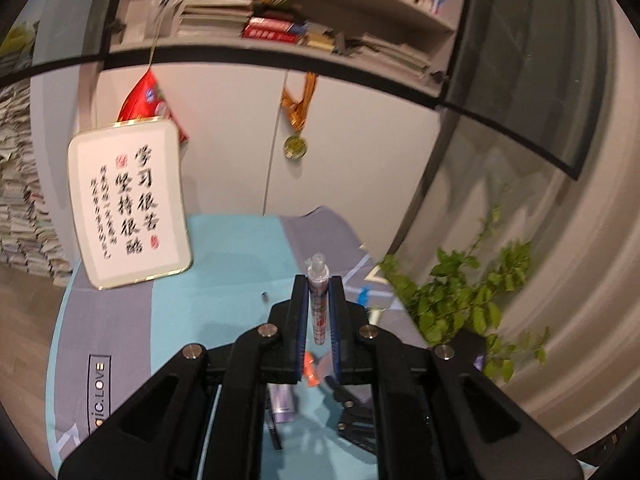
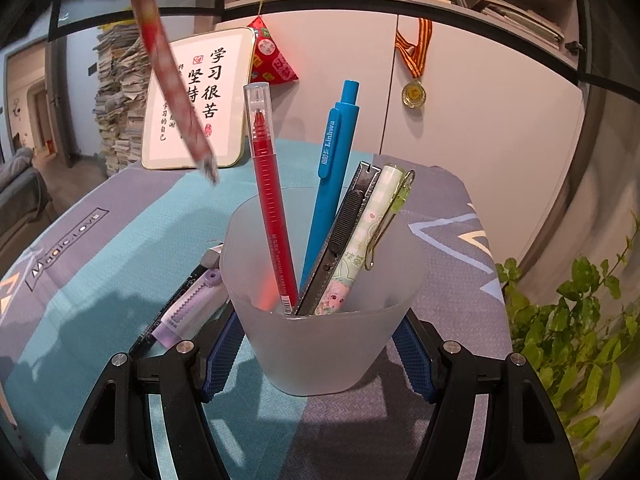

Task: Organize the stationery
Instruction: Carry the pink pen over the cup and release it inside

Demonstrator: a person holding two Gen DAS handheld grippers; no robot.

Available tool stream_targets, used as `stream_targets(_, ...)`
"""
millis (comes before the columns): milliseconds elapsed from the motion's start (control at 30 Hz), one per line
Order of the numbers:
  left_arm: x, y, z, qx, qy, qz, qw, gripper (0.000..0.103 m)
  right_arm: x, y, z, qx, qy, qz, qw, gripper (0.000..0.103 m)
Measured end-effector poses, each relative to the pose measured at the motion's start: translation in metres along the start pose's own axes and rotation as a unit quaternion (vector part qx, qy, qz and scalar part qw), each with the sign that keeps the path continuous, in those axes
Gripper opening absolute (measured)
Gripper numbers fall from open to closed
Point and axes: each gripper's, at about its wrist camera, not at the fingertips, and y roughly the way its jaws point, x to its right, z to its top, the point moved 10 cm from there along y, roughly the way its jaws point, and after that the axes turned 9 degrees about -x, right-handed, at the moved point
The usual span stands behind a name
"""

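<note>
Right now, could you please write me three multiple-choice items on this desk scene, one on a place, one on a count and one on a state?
1. Where is the red gel pen?
A. Standing in the frosted cup
B. Lying on the cloth
C. On the shelf

2. How many items stand in the cup?
A. Two
B. Four
C. Six

3. What is the left gripper doing?
A. Open over the cup
B. Shut on a red-checked pen
C. Holding the medal

Answers:
1 A: its lower end sits inside the cup.
2 B: red pen, blue pen, utility knife and green clip pen.
3 B: both pads press on the pen's barrel.
</note>
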Motion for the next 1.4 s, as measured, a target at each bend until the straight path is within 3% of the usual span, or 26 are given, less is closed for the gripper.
stream_targets(300,0.028,0.012,-0.008,-0.018,0.026,-0.023,0.9992,0.008,0.0,0.0,0.0,0.001,0.0,-0.001,1.0,0.072)
stream_targets(967,0.033,0.065,-0.047,-0.1,0.048,-0.012,0.9937,0.008,0.0,0.0,0.0,0.0,0.001,0.001,1.0,0.072)
stream_targets(1400,0.027,0.065,-0.045,-0.099,0.04,-0.008,0.9943,0.008,0.001,0.001,0.0,-0.001,0.001,0.002,1.0,0.072)
